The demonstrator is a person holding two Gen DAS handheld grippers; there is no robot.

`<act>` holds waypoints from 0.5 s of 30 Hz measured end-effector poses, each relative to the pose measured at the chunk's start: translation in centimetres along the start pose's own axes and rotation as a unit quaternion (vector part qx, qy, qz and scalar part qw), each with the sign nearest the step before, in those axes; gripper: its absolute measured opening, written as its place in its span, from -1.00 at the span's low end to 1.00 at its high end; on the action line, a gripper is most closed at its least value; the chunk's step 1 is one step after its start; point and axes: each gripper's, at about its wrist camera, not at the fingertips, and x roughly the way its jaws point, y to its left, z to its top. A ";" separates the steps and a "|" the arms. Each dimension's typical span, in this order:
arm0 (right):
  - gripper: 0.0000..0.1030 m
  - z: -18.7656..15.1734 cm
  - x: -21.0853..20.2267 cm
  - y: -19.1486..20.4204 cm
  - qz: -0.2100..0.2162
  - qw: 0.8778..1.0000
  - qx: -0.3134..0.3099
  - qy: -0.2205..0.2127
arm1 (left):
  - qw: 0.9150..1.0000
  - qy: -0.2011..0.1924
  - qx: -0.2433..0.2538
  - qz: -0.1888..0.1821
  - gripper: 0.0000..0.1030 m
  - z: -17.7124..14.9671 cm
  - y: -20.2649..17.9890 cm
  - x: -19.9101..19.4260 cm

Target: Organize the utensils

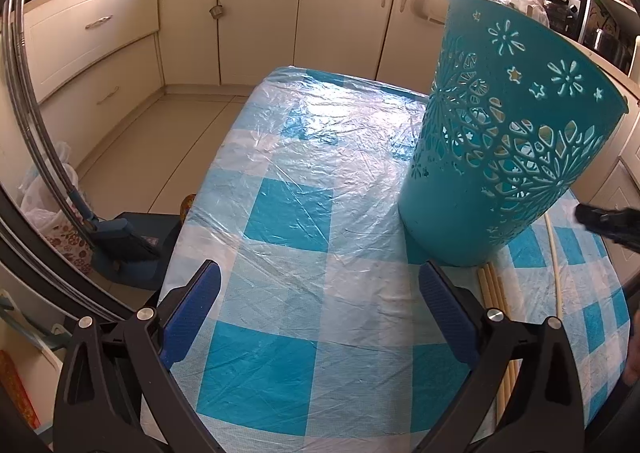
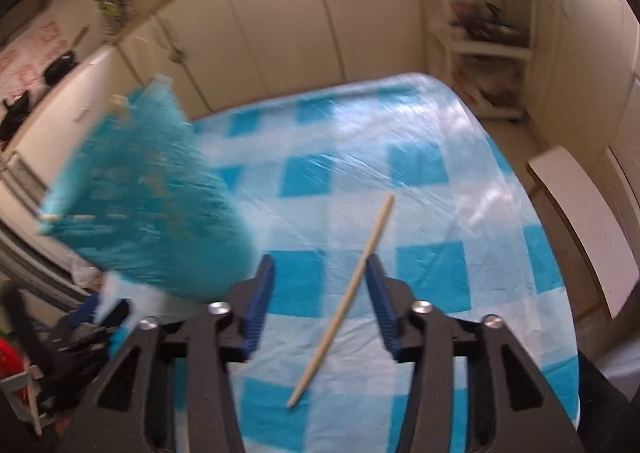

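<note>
A teal cut-out holder point(image 1: 508, 125) stands on the blue-checked table point(image 1: 288, 205), right of my left gripper point(image 1: 320, 285), which is open and empty. Several pale chopsticks point(image 1: 494, 289) lie on the cloth at the holder's foot, beside the right finger. In the right wrist view the holder point(image 2: 152, 197) is blurred at the left, with chopstick ends sticking out of it. One chopstick point(image 2: 344, 301) lies on the cloth between the fingers of my right gripper point(image 2: 320, 273), which is open. The right gripper's tip shows at the far right of the left wrist view point(image 1: 608, 221).
Cream kitchen cabinets point(image 1: 260, 13) run along the back. A broom and dustpan point(image 1: 120, 237) stand on the floor left of the table. A white bench point(image 2: 580, 221) stands right of the table, with open shelves point(image 2: 488, 45) behind.
</note>
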 end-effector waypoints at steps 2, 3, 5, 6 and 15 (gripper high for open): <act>-0.25 0.4 1.9 -0.4 -0.029 1.000 -0.001 0.004 | 1.000 0.001 0.002 -0.001 0.85 0.0 -0.1 0.1; -0.28 0.7 3.0 -0.4 -0.052 0.999 -0.008 0.007 | 1.000 0.002 0.002 -0.002 0.85 0.0 -0.1 0.1; -0.44 0.9 4.6 -0.4 -0.077 0.997 -0.020 0.011 | 1.000 0.003 0.001 -0.003 0.85 0.0 -0.1 0.1; -0.50 1.0 4.7 -0.1 -0.090 0.995 -0.034 0.003 | 1.000 0.003 0.000 -0.003 0.85 0.0 -0.1 0.1; -0.89 0.3 0.7 -0.5 -0.007 1.000 -0.020 -0.020 | 1.000 0.007 -0.002 -0.007 0.85 0.1 0.1 0.3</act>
